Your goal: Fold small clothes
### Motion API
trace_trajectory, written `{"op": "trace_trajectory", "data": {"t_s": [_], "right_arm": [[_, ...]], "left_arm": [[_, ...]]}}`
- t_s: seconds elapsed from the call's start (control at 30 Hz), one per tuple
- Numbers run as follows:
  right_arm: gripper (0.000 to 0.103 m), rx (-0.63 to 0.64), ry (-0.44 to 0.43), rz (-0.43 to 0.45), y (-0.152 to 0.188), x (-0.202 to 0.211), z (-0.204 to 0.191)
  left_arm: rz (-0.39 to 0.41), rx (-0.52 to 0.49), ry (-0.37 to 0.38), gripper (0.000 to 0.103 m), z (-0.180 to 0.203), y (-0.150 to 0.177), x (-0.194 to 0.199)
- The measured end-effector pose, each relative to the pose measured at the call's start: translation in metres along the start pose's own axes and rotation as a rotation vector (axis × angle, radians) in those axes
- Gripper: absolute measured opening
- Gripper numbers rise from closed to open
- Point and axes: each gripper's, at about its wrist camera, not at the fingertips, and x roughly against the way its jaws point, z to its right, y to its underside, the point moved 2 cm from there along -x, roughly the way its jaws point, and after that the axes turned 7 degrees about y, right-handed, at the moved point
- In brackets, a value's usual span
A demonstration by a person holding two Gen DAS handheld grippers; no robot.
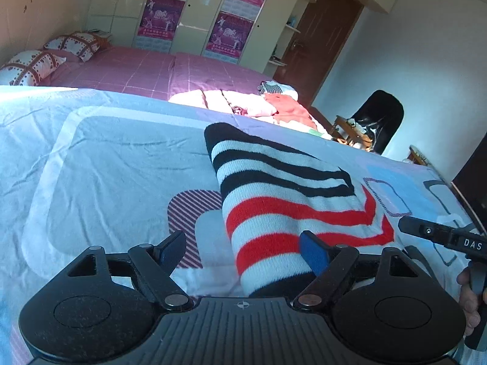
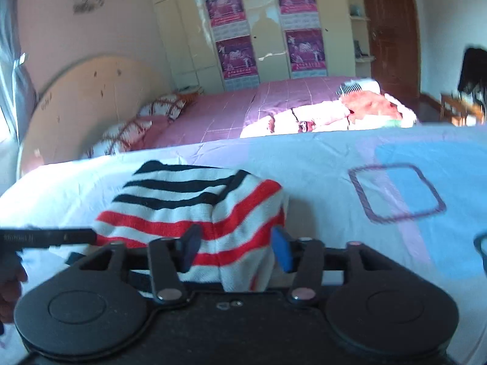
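Note:
A small knit garment [image 1: 289,188] with black and red stripes on white lies folded on the pale blue patterned sheet [image 1: 106,167]. My left gripper [image 1: 242,251] stands open at its near end. The blue right pad rests over the red stripes, and the left pad is clear of the cloth, over the sheet. In the right wrist view the same garment [image 2: 188,206] sits bunched between the fingers of my right gripper [image 2: 236,248]. That gripper is open, with both pads standing apart beside the cloth. Each view shows the other gripper's black finger at its edge.
A heap of pink, white and red clothes [image 1: 243,103] lies beyond the sheet's far edge, on the pink checked bed [image 1: 137,70]. Two patterned pillows [image 1: 30,67] sit at the bed's head. A dark chair [image 1: 380,118] and a brown door stand to the right.

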Motion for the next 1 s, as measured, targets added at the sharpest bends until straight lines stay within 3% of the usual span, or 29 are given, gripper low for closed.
{"op": "trace_trajectory", "data": {"t_s": [0.17, 0.3, 0.43, 0.83, 1.0], "right_arm": [[0.06, -0.362, -0.2, -0.141, 0.026, -0.005, 0.067], [0.067, -0.456, -0.31, -0.208, 0.041, -0.016, 0.083], [0.067, -0.457, -0.373, -0.295, 0.049, -0.034, 0.08], [0.06, -0.408, -0.525, -0.338, 0.037, -0.057, 0.075], [0.056, -0.328, -0.524, -0.324, 0.029, -0.065, 0.056]], "left_arm": [[-0.04, 0.209, 0.214, 0.08, -0.03, 0.02, 0.008], [-0.102, 0.319, 0.303, 0.08, -0.036, 0.036, -0.004], [-0.106, 0.319, 0.31, 0.08, -0.028, 0.039, -0.01], [-0.13, 0.302, 0.313, 0.074, -0.022, 0.023, -0.031], [-0.137, 0.229, 0.243, 0.07, -0.008, 0.013, -0.042]]}}
